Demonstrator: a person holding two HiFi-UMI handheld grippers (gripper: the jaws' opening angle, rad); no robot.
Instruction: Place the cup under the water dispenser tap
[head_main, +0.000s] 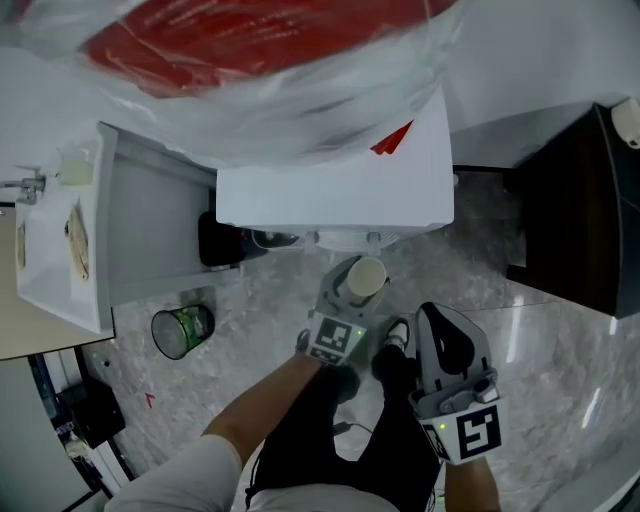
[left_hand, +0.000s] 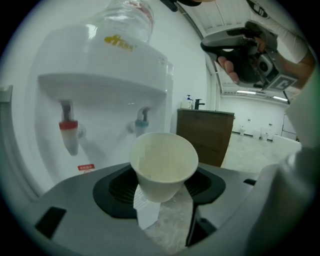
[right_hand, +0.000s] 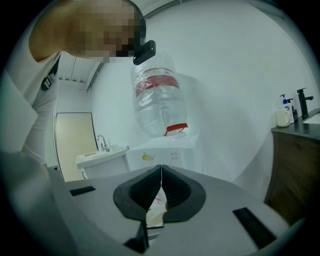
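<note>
Cup (left_hand: 164, 165): clamped in left tongs (left_hand: 162, 200) at frame centre, short of water dispenser (left_hand: 100, 65); red tap (left_hand: 69, 132) and blue tap (left_hand: 142, 120) upper left, neither reached. Right tongs (right_hand: 161, 192) pressed together, empty. Picked up; not yet placed.

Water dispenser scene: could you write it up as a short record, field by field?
Cup: white paper cup, looks empty, upright
Held by: left gripper, jaws closed on it
Cup position: in front of the dispenser, near its blue tap
Other tap: red tap, to its left
Other hand: right gripper, shut, empty
On top: water bottle
</note>
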